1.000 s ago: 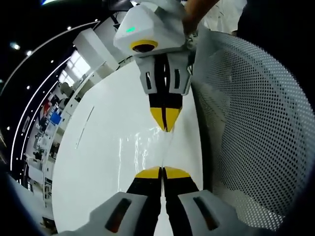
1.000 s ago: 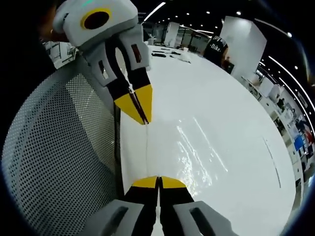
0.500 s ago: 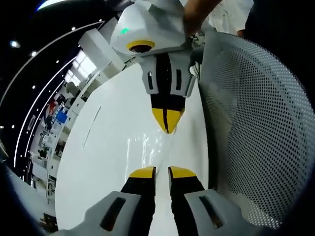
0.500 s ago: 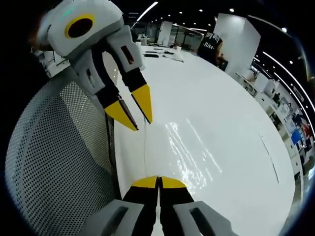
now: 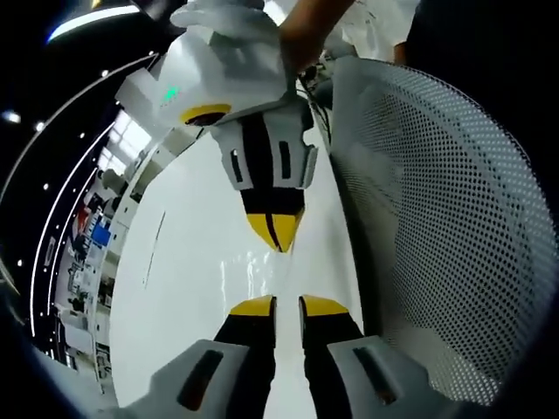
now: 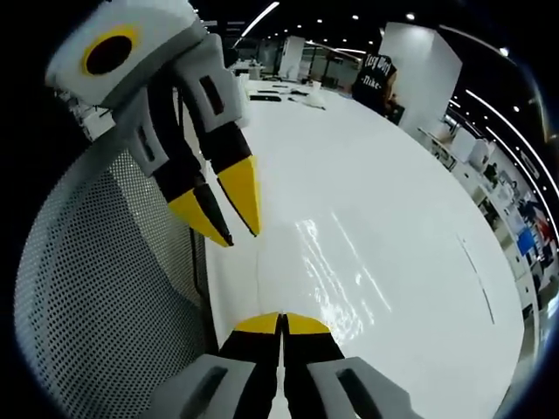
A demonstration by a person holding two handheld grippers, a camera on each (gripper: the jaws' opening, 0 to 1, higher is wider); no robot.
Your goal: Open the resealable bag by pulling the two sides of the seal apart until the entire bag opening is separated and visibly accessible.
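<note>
Right gripper (image 6: pixel 281 321) jaws pressed together, pinching one edge of the clear resealable bag (image 6: pixel 297 262), which stretches forward from its tips above the white table (image 6: pixel 393 201). Left gripper (image 6: pixel 225 209) jaws spread just beyond the bag's far edge, apparently released for a regrip

White lettering is showing on the back of a person's dark shirt (image 6: pixel 384 74), far ahead of my right tool beyond the counter (image 6: pixel 393 227), but it is sitting too small and warped for me to read. I am finding nothing else legible on either side.
</note>
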